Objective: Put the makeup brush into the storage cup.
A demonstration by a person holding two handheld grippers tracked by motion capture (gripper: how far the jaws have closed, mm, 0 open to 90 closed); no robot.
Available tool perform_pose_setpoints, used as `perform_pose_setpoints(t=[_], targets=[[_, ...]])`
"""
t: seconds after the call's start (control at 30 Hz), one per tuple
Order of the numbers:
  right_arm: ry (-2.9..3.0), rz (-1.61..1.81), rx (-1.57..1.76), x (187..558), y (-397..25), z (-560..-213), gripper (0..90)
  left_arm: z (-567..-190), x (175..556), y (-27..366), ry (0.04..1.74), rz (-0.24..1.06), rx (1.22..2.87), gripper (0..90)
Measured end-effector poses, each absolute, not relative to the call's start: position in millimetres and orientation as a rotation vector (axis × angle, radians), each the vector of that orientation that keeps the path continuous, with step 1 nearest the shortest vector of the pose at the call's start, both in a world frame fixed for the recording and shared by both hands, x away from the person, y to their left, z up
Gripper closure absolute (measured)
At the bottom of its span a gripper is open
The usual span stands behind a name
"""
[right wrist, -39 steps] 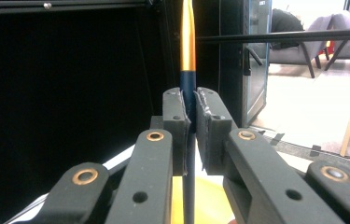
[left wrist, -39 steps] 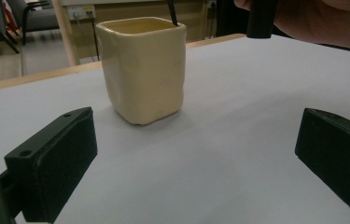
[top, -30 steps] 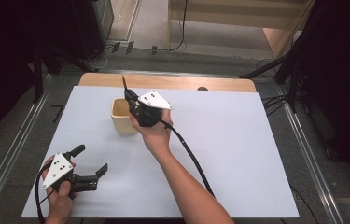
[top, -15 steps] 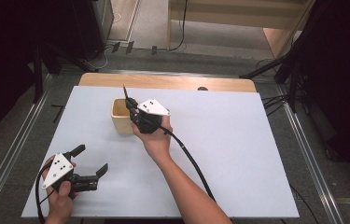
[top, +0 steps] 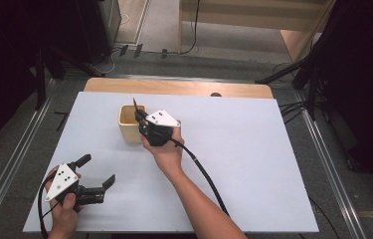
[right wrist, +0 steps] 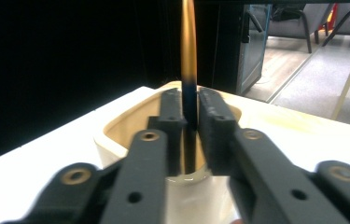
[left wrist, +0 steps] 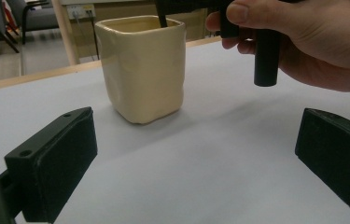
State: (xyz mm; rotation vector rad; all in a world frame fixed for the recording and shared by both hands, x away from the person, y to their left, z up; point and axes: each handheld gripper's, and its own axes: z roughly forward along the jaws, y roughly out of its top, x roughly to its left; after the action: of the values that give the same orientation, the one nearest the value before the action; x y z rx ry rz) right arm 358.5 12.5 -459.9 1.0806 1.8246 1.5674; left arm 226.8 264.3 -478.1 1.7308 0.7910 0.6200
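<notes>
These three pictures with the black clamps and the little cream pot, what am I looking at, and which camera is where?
A person sits at a white table holding a hand-operated gripper in each hand. The high view looks down from above; the other two views come from cameras riding on the grippers. A square cream pot stands on the table. The right gripper is over the pot, its fingers shut on a thin dark stick, whose lower end hangs inside the pot. The left gripper rests near the table's front edge, fingers wide open, holding nothing, facing the pot.
</notes>
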Motion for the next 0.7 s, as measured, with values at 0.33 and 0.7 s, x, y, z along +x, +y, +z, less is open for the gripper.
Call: perform_pose_setpoints(t=[0.33,0.7], targets=[[1.797,1.572,1.082,354.7,-3.3,-453.3,48.4,-478.1,226.7,264.0,0.793,0.620,1.734,0.0],[1.832,1.513,1.022,343.8,-40.8,-447.1,29.3,-478.3,227.0,263.7,0.792,0.625,1.739,0.0]])
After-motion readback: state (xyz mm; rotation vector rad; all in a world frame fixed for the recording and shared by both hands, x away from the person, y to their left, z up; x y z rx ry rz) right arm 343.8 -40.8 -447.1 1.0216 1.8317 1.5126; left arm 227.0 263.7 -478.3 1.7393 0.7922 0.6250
